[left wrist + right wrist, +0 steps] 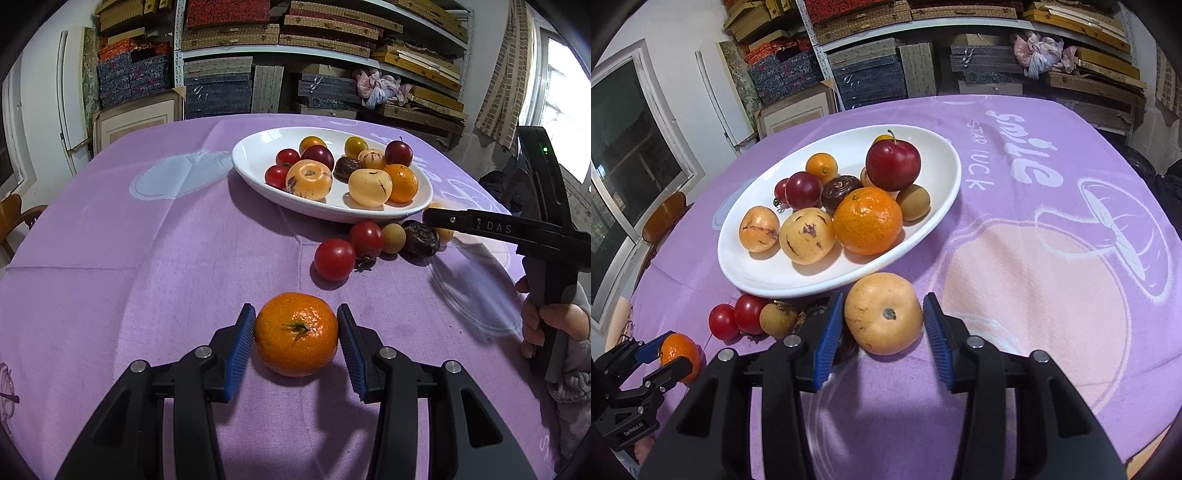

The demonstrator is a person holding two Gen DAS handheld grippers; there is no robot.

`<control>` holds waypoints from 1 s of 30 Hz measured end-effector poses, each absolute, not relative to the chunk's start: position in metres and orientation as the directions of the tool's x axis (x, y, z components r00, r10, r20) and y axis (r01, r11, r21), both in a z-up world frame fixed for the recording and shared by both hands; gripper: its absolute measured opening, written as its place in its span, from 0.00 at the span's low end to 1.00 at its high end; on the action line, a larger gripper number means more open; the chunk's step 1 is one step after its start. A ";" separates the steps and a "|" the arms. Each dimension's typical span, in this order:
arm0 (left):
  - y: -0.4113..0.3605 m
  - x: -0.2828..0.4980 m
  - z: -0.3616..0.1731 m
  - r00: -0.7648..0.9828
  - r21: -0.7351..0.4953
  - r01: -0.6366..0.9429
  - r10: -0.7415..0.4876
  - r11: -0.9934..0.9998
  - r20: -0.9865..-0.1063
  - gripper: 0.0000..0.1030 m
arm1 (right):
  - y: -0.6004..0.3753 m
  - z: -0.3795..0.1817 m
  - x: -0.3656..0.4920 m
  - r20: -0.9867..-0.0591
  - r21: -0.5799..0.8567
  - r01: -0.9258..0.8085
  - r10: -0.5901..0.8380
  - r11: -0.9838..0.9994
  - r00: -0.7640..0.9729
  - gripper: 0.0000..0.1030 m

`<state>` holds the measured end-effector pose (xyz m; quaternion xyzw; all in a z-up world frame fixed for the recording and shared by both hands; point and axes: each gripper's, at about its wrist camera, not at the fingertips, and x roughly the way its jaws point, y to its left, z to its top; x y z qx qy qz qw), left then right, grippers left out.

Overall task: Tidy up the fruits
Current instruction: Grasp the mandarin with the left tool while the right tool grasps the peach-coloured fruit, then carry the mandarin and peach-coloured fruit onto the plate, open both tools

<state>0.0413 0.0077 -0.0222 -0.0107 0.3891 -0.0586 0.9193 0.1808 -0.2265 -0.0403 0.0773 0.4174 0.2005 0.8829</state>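
**Two fruits gripped beside the white dish**

Two grippers are each closed on a fruit near the white dish (945, 206), which already holds a pile of fruit. The left gripper (296, 334) clamps an orange (296, 332) on the purple cloth (147, 258), well in front of the dish; its blue pads press the fruit's two sides, and the stem points up and slightly toward the camera. The right gripper (883, 317) has its pads against a pale yellow fruit (882, 314) lying just beside the dish's near rim, stem end facing up toward the camera. Neither fruit has a real long axis: both are squat and round, a little flattened top to bottom.

Both look light and firm, though the skins seem smooth enough to slip, and hard squeezing would likely bruise them. Holding across the widest part, as now, seems safest. Loose tomatoes (738, 319) and a small brown fruit (777, 319) still lie against the dish's near edge.
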 end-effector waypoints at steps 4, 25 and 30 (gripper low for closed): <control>0.008 0.042 -0.023 0.687 -0.072 0.096 -0.118 0.993 -0.717 0.45 | -0.225 -0.043 0.183 -0.716 0.295 -0.282 0.406 0.913 0.567 0.42; -0.006 0.101 0.035 0.775 -0.003 0.106 -0.085 0.994 -0.627 0.43 | -0.203 0.029 0.158 -0.605 0.114 -0.323 0.324 0.939 0.727 0.42; -0.017 0.174 0.063 0.765 -0.025 0.114 -0.104 0.993 -0.636 0.43 | -0.172 0.045 0.197 -0.628 0.097 -0.350 0.330 0.932 0.705 0.42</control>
